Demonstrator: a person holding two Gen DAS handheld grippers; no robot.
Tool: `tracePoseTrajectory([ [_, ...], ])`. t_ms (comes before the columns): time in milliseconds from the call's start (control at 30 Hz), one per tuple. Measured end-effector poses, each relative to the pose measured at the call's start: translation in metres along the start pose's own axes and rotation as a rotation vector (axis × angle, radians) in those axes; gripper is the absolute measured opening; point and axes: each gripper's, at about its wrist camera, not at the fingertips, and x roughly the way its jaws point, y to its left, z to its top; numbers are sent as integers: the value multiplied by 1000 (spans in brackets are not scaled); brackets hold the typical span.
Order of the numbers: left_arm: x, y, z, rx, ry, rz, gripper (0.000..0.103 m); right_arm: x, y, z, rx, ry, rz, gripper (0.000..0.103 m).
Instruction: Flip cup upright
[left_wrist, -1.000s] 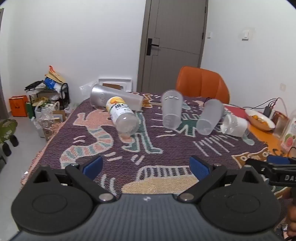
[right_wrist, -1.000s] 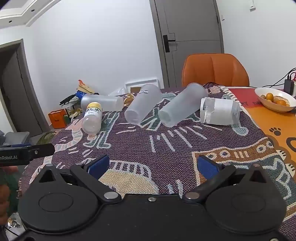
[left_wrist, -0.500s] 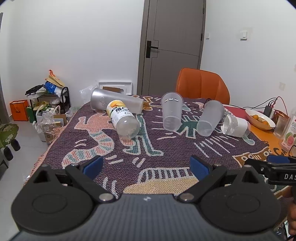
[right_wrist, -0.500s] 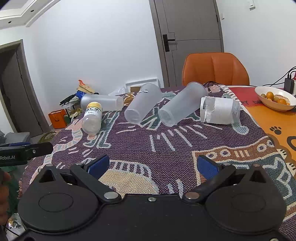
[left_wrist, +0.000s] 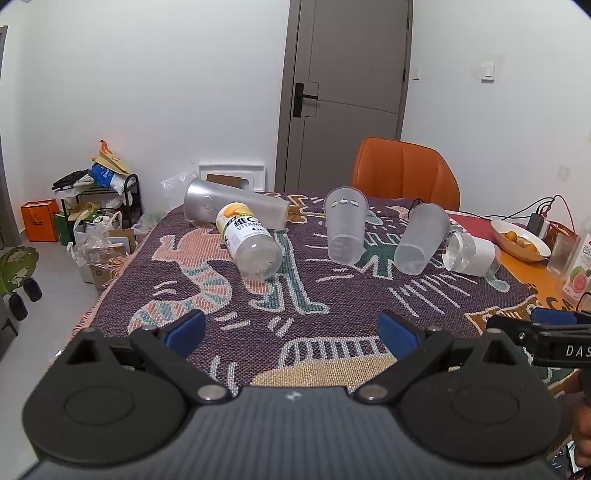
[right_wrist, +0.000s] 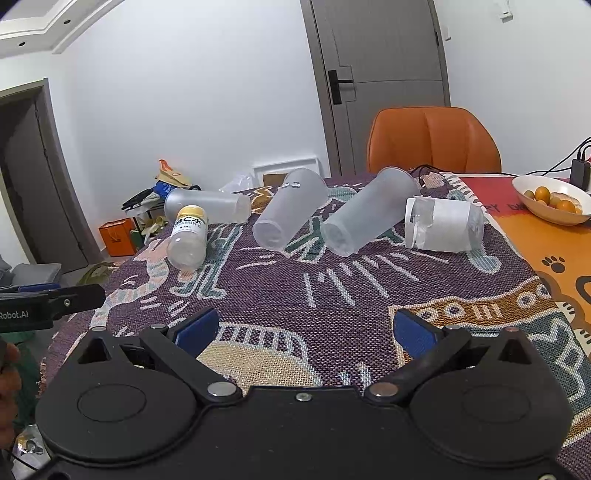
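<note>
White walls and a grey door (left_wrist: 347, 96) close off the room behind a table (right_wrist: 369, 295) that we see covered by a purple woven cloth with cartoon figures. Nearest to us, the left hand-held gripper (left_wrist: 291, 328) hangs over the front edge of the cloth with its blue-padded fingers spread wide and nothing between them. The right hand-held gripper (right_wrist: 304, 328) hovers beside it, its fingers likewise wide apart and bare.

Farther back we find five containers lying on their sides in a loose row. On the left lies a vitamin C bottle (left_wrist: 249, 240) with a yellow cap, touching a long frosted tumbler (left_wrist: 236, 208) behind it. Near the middle lies a frosted cup (left_wrist: 345, 225), its base toward us. Just to its right lies a second frosted cup (left_wrist: 421, 240), tilted the same way. At the right end lies a clear cup with a white paper sleeve (left_wrist: 471, 253), its mouth facing left.

Beyond them we see a white bowl of oranges (right_wrist: 552, 199) on the orange mat at the right, and an orange chair (right_wrist: 434, 140) at the far edge.
</note>
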Motion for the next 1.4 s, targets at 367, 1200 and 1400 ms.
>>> tracePoseTrajectory([
  [367, -2, 2, 2, -1, 2, -2, 99, 1, 4, 5, -9, 0, 0, 103],
  [1200, 11, 10, 13, -22, 1, -8, 99, 10, -3, 14, 25, 23, 51, 103],
  [1400, 20, 18, 18, -44, -9, 0, 99, 23, 0, 20, 23, 40, 75, 103],
])
